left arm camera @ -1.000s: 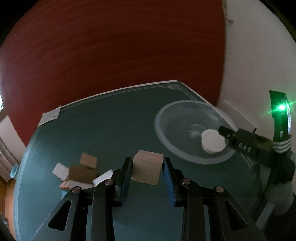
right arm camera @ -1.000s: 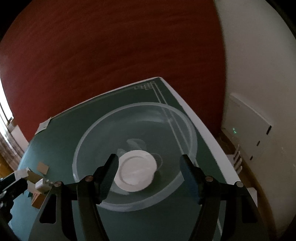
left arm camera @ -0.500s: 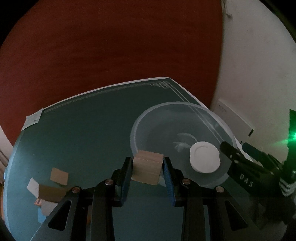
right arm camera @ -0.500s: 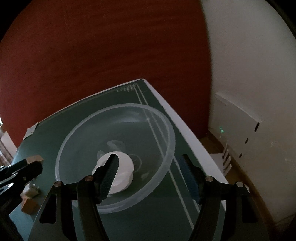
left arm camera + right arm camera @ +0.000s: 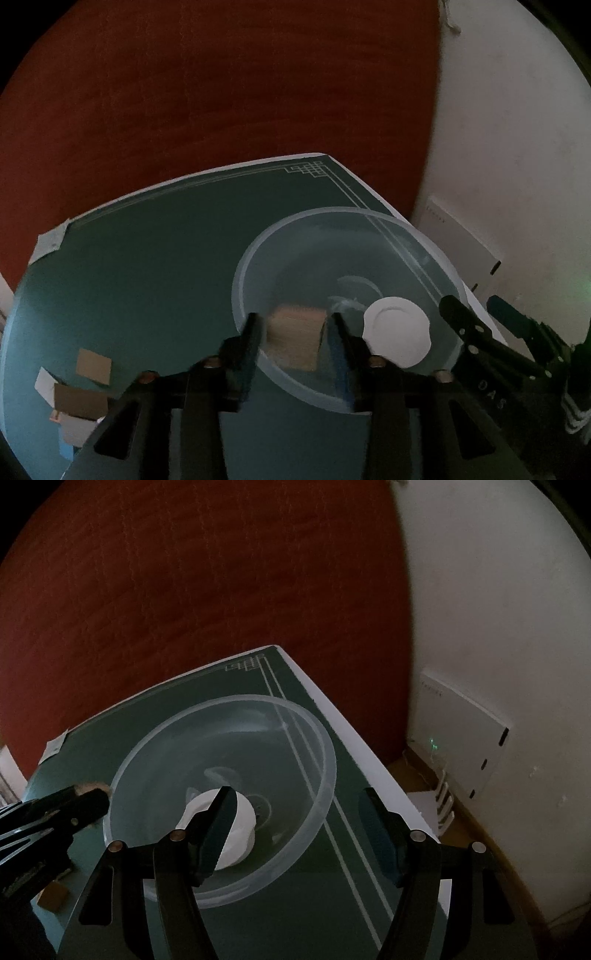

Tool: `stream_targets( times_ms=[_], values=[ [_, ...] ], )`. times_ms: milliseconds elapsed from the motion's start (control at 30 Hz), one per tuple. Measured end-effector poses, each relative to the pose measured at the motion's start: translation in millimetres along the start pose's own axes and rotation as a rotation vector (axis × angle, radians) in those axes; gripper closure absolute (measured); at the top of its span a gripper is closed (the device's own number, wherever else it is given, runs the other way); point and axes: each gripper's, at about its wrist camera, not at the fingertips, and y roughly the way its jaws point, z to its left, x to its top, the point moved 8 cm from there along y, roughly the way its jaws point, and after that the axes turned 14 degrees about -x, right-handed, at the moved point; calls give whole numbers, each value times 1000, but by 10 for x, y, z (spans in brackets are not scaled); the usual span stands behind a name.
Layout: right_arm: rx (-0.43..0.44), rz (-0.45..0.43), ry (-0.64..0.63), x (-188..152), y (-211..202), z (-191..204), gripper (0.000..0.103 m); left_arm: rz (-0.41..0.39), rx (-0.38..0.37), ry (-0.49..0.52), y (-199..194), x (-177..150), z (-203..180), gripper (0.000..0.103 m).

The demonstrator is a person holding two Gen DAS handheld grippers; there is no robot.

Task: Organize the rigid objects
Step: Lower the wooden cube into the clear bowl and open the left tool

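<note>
A clear plastic bowl stands on the green table mat, with a white round lid lying inside it. My left gripper hovers over the bowl's near-left rim and its jaws are opening. A blurred wooden block sits between the fingers, with a thin gap on each side. My right gripper stands open and empty above the bowl's right half, the lid partly behind its left finger. The left gripper shows at the left edge of the right wrist view.
Cardboard scraps and small boxes lie at the mat's near-left. A taped corner marks the far left. The table's white edge drops off just right of the bowl. A white wall unit stands beyond it.
My left gripper carried the wooden block rightward from the open mat to over the bowl's rim, then its jaws widened off the block. The right gripper stayed open over the bowl.
</note>
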Motion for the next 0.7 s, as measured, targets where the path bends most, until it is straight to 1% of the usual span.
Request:
stream_targets(
  times_ms=[33, 67, 133, 233, 333, 400, 567, 700],
  values=[
    [-1, 0, 1, -2, -3, -2, 33, -4, 1, -7, -5, -1, 7, 43],
    [-2, 0, 2, -5, 5, -13, 33, -11, 6, -13, -15, -2, 23, 40],
    [-3, -2, 5, -6, -6, -11, 33, -12, 14, -20, -33, -13, 47, 38],
    [0, -4, 4, -13, -31, 7, 33, -13, 27, -41, -70, -42, 99, 32],
    [2, -5, 2, -13, -44, 15, 33, -16, 43, -49, -115, -80, 134, 29],
    [3, -6, 1, -14, -43, 16, 33, -19, 60, -51, -145, -106, 157, 28],
    [8, -8, -5, -19, -61, 39, 33, -33, 106, -42, -214, -155, 179, 17],
    [9, -15, -15, -16, -80, 76, 33, -37, 144, -38, -269, -202, 221, 14]
  ],
)
